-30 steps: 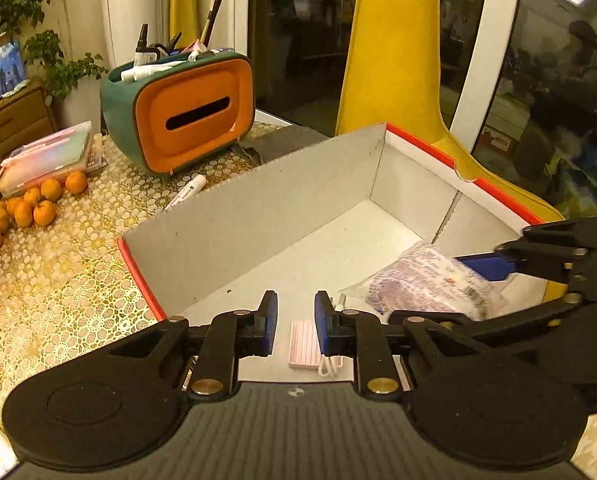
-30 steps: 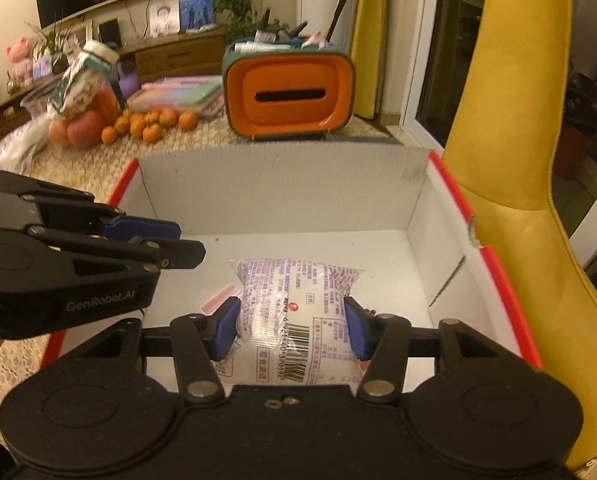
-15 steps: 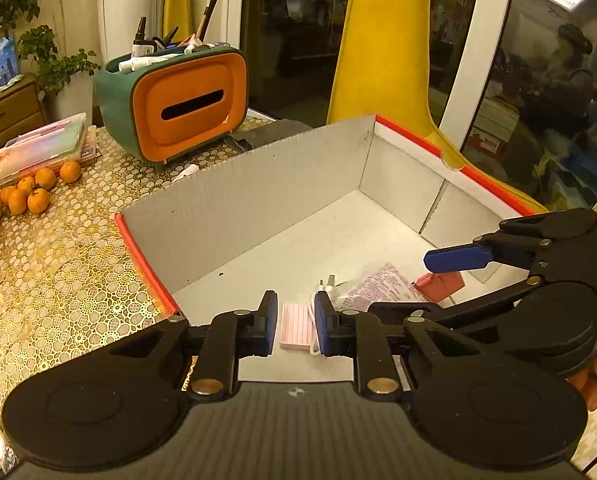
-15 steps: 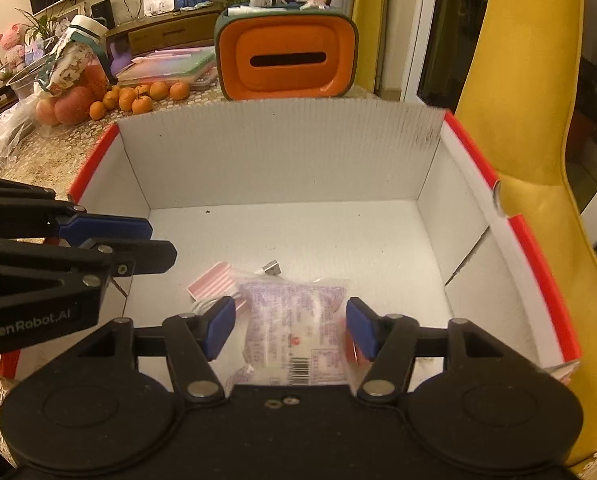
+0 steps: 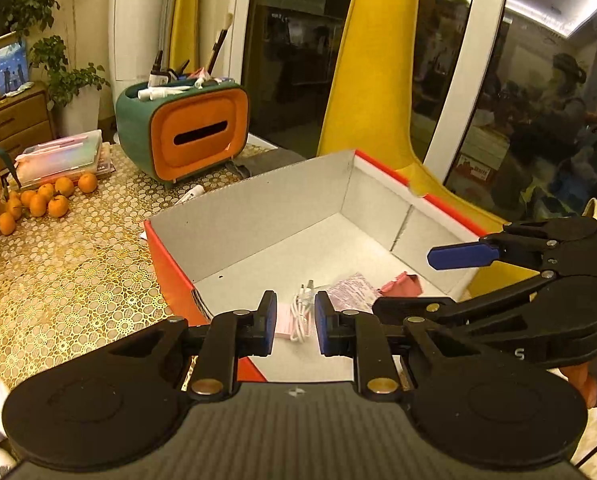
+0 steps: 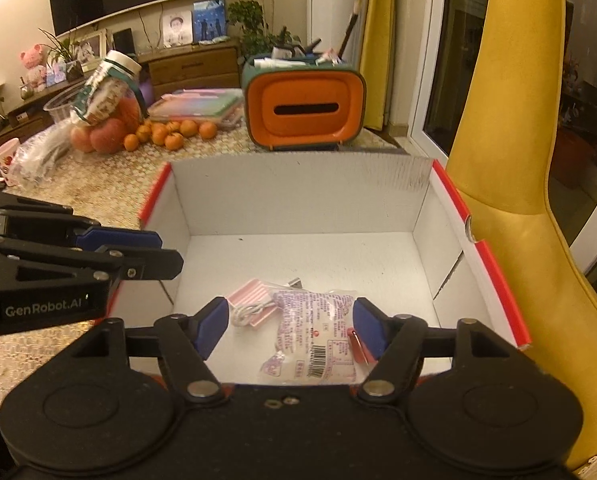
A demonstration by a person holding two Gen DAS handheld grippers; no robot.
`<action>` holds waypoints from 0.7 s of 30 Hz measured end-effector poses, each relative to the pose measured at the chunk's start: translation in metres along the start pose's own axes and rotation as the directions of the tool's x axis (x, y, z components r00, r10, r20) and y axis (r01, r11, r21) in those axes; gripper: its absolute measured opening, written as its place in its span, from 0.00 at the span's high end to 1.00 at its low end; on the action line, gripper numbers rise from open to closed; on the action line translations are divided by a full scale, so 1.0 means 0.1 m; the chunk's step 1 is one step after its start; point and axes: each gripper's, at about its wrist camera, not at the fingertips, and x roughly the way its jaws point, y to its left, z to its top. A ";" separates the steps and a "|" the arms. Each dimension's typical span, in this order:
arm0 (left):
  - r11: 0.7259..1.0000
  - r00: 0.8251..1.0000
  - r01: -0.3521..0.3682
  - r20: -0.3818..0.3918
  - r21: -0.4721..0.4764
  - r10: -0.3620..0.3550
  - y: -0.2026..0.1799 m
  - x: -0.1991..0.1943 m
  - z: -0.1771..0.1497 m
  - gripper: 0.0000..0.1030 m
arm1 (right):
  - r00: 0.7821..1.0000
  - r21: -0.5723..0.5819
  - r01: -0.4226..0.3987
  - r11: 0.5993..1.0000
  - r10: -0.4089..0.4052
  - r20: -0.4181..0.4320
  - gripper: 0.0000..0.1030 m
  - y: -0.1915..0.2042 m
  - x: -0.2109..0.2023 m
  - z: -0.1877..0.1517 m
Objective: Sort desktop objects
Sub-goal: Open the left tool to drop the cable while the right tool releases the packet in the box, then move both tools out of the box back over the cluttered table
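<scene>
From the left wrist camera, the left gripper (image 5: 295, 326) hangs over the near edge of the cardboard box (image 5: 258, 204), a white-lined box with red outer walls, and points down into it. Its jaws stand at their narrowest with only a slim gap, clenched on nothing. On the box floor, seen through that gap, lies a coiled white cable (image 5: 303, 312) on a pink striped card (image 5: 282, 322). Just to the right of the cable lies the purple-printed packet (image 5: 352, 289), and beside that a small red packet (image 5: 403, 285). The right gripper (image 5: 464, 257) reaches in over the box's right wall, one blue pad showing. Behind the box stands an orange and green organizer (image 5: 196, 136), and to the box's left a cluster of oranges (image 5: 44, 200) sits on the gold-patterned tablecloth (image 5: 70, 288).

From the right wrist camera, the right gripper (image 6: 290, 330) is above the box's near end with its jaws released; they have just been opening. The purple-printed packet (image 6: 312, 336) lies flat on the box floor below and between the pads, free of both. Left of it are the white cable (image 6: 250, 314) and pink card (image 6: 250, 292); the red packet (image 6: 356, 346) peeks out at its right edge. The left gripper (image 6: 138, 250) hovers over the box's left wall. A yellow chair (image 6: 510, 160) stands right of the box.
</scene>
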 end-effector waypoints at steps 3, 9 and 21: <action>1.000 1.000 0.001 0.019 -0.006 0.000 -0.02 -0.15 -0.03 0.82 | 1.000 0.004 -0.005 1.000 0.004 0.022 0.30 0.04 -0.12 -0.01; 1.000 0.999 -0.013 0.046 -0.025 0.014 0.00 -0.44 -0.13 0.81 | 0.999 0.012 -0.009 1.000 0.009 0.049 0.28 0.13 -0.32 -0.06; 0.998 0.993 -0.065 0.099 -0.014 0.066 0.10 -0.91 -0.36 0.81 | 0.996 0.021 -0.032 0.999 0.030 0.086 0.19 0.40 -0.57 -0.13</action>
